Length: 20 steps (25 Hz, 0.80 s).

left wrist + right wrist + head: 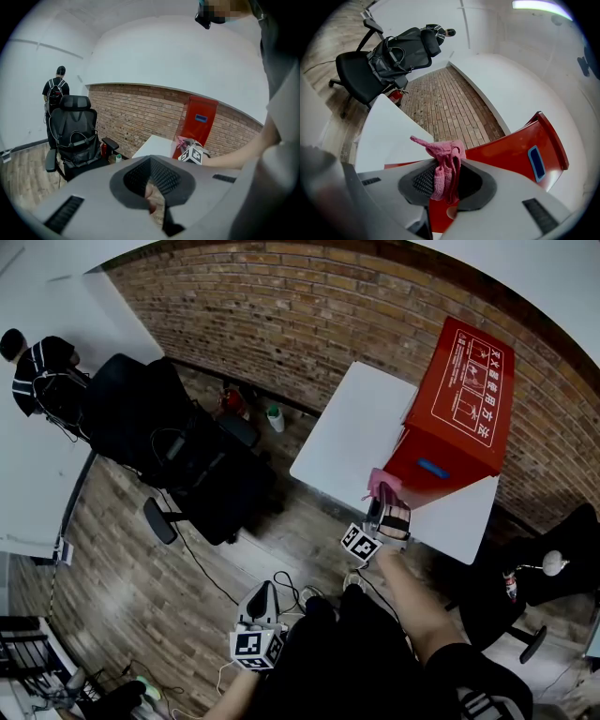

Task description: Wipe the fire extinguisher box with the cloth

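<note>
Standing at one end of a white table (349, 432), the red fire extinguisher box (461, 399) has a brick wall (136, 112) behind it. The right gripper (386, 507) is clenched on a pink cloth (382, 484), held right at the box's lower front; whether the cloth touches it cannot be told. The left gripper (150, 164) hangs low, well apart from the table, its jaws pressed together on nothing. A black office chair (173, 446) with dark things hung on it stands left of the table, and small bottles (274, 417) sit on the floor between them. A person (39, 367) stands beyond the chair, back turned. Gripper and cloth hide part of the box's lower edge.
</note>
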Motion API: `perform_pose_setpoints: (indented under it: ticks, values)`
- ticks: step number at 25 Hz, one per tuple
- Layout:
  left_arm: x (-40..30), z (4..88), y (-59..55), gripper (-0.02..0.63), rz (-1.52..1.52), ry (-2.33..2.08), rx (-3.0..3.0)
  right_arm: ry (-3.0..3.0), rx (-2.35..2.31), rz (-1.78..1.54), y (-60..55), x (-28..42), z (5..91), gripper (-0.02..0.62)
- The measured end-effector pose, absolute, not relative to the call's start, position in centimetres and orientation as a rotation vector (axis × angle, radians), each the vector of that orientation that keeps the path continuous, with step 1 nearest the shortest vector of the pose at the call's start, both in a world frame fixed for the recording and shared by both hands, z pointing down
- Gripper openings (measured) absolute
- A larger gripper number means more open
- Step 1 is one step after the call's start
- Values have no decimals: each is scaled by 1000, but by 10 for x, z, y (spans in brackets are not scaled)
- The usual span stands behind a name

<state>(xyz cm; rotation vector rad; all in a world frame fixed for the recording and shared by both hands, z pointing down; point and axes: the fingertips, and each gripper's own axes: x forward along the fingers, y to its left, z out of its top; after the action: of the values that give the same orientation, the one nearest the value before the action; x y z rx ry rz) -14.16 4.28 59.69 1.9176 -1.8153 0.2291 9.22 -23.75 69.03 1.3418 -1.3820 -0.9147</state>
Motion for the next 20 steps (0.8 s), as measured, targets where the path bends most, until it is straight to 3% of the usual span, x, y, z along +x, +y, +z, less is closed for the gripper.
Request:
perform_pose_setpoints:
  ticks: [20]
  values:
    - [-145, 610, 49, 25, 267, -1850, 1868, -1363, 1280, -909, -240, 88, 758, 100]
